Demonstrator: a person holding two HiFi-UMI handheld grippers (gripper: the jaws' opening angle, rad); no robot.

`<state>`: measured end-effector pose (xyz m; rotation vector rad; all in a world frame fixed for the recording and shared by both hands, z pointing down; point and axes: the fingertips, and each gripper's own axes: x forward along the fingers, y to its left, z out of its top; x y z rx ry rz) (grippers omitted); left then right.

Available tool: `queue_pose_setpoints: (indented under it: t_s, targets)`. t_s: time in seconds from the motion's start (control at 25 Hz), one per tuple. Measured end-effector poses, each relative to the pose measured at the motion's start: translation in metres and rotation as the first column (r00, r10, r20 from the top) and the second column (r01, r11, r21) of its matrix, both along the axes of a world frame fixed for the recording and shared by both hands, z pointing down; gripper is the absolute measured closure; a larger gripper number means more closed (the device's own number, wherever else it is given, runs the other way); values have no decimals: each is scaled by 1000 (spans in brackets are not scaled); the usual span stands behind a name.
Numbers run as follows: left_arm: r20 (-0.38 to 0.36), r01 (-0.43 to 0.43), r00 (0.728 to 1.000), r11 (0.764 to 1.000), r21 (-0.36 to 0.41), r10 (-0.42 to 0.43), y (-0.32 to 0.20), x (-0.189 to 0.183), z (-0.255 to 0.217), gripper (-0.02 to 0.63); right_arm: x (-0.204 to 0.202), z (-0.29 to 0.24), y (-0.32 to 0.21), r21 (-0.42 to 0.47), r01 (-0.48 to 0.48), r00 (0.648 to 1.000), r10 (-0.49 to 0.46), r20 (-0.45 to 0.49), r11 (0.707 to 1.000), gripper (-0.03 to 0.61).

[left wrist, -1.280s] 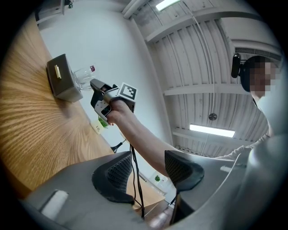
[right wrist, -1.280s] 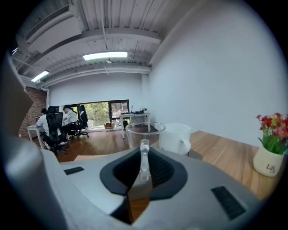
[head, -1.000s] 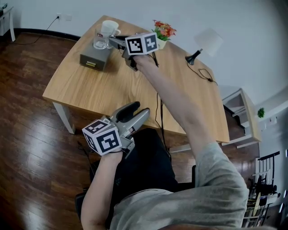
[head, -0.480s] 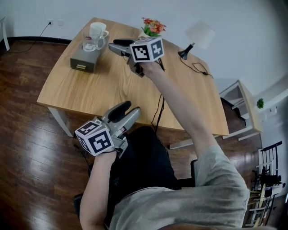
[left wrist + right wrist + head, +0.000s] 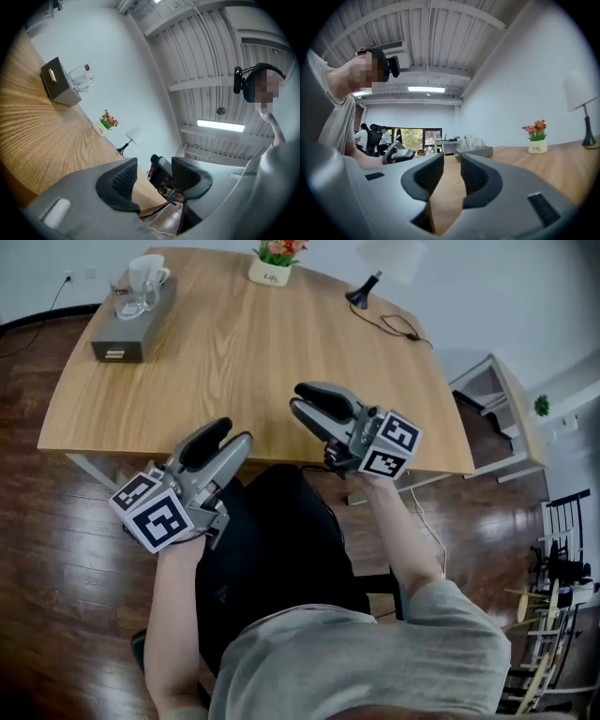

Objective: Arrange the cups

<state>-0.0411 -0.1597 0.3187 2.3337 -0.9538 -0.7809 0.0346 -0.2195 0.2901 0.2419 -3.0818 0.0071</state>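
At the table's far left corner a white mug (image 5: 147,273) and a clear glass mug (image 5: 129,298) stand on a grey box (image 5: 125,331). Both grippers hover at the near edge, far from the cups. My left gripper (image 5: 219,438) is open and holds nothing. My right gripper (image 5: 311,400) has a narrow gap, and its jaws are closing on nothing. In the left gripper view the glass mug (image 5: 80,77) stands on the box (image 5: 58,86). In the right gripper view the cups (image 5: 471,140) are small, beyond the empty jaws.
A flower pot (image 5: 272,261) and a lamp (image 5: 375,268) with its cable (image 5: 398,324) stand along the table's far edge. A white side cabinet (image 5: 497,418) is at the right. Dark wood floor surrounds the table (image 5: 234,362). Seated people show far off in the right gripper view.
My right gripper drew back from the cups on the box to the table's near edge, leaving both cups there. The left gripper stayed about where it was.
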Motion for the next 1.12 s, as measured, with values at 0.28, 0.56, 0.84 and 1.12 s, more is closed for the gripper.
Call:
queue_pose_setpoints:
  t_s: [0.28, 0.56, 0.84, 1.12]
  targets:
    - [131, -40, 991, 999, -13, 41, 22, 28, 13, 374, 65, 17, 50, 4, -80, 961, 76, 265, 997, 469]
    - [197, -59, 978, 998, -20, 62, 10, 36, 17, 374, 59, 18, 64, 97, -33, 973, 10, 231, 995, 469]
    - [204, -73, 976, 997, 1, 72, 15, 52, 21, 374, 65, 21, 61, -6, -16, 973, 17, 229, 1000, 469]
    - [224, -73, 972, 997, 3, 71, 18, 51, 20, 374, 57, 22, 64, 10, 2, 976, -4, 219, 1000, 469]
